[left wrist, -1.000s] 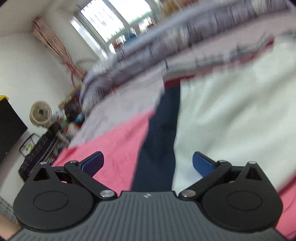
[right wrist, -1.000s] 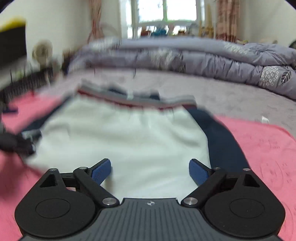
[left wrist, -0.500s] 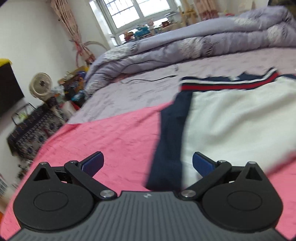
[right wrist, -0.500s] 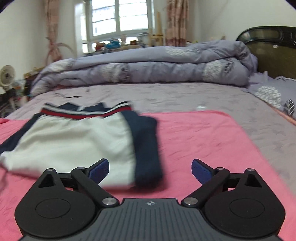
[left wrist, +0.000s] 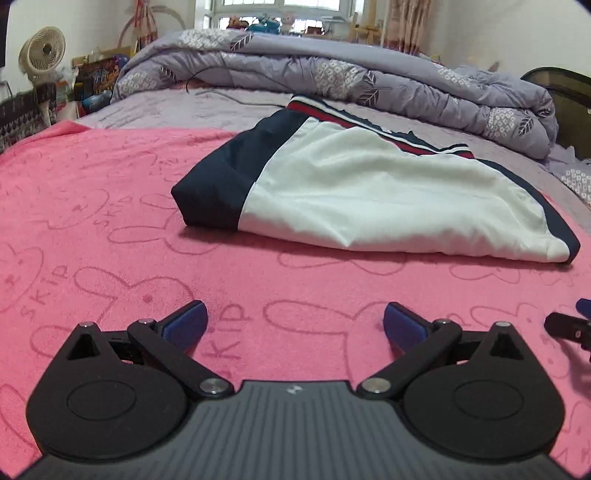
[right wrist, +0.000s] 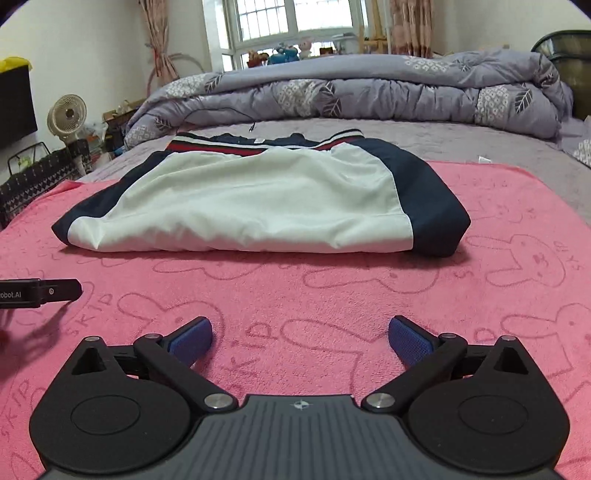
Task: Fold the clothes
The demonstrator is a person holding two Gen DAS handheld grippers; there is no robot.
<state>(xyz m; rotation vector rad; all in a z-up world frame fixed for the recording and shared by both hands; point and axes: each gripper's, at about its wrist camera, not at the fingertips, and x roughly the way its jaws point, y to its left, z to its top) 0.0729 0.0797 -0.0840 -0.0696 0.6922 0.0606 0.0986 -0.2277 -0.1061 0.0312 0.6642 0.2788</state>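
A bed fills both views, its mattress covered by a lilac sheet (right wrist: 461,142). Over the near part of the bed lies a pink towel (left wrist: 110,206) pressed with rabbit outlines and the word "skip"; its far edge shows in both views, its far right corner in the right wrist view. A folded garment (left wrist: 369,192), white in the middle with dark blue side panels and a red, white and blue striped band, lies flat along the towel's far edge, the striped band reaching past that edge onto the sheet. Along the far side of the bed runs a rolled lilac quilt (right wrist: 369,96) printed with leaves and small flowers; a thin dark cable lies on the sheet in front of it.

Behind the bed stands a window (right wrist: 288,22) with toys on its sill and patterned curtains on either side. To the left, by a pale wall, are a small white fan (right wrist: 68,114) and a clutter of bags and boxes. A dark headboard (right wrist: 565,51) stands at the right end of the bed.

The left tool (left wrist: 293,323) hovers above the near towel, its blue pads spread wide with nothing between them. The right tool (right wrist: 299,343) is beside it, jaws opening wide, only bare towel between them. Neither touches the garment
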